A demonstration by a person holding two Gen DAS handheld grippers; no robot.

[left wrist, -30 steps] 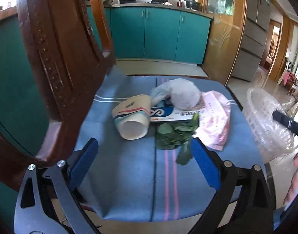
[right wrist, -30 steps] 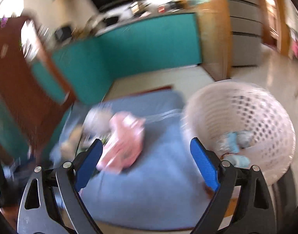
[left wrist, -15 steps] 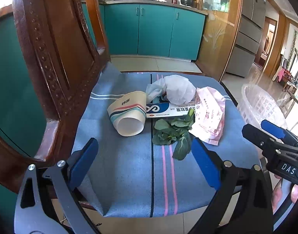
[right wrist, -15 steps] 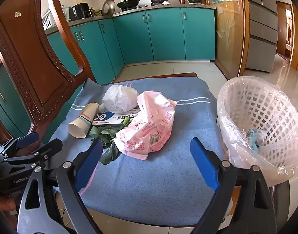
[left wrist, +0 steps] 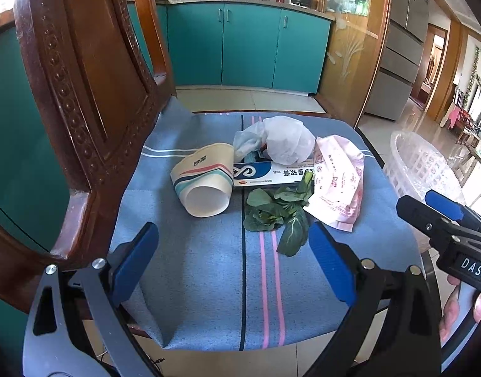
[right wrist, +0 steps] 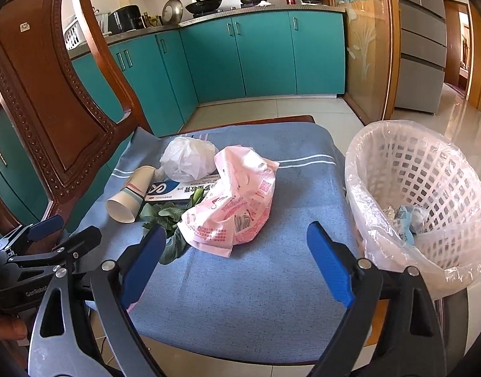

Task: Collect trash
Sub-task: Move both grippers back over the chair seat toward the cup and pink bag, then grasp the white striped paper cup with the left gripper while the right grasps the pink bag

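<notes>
Trash lies heaped on the chair cushion, beside the lined basket. Left claw and right claw: both spread apart, empty, short of the heap.

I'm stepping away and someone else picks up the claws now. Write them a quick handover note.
Left claw: open, empty, hovering at the chair's near edge.
Right claw: open, empty, beside the pink bag.
On the blue cushion: paper cup on its side, box, white plastic bag, green leaves, pink bag.
Lined white basket to the right already holds some trash.
Left: all five items go in.
</notes>
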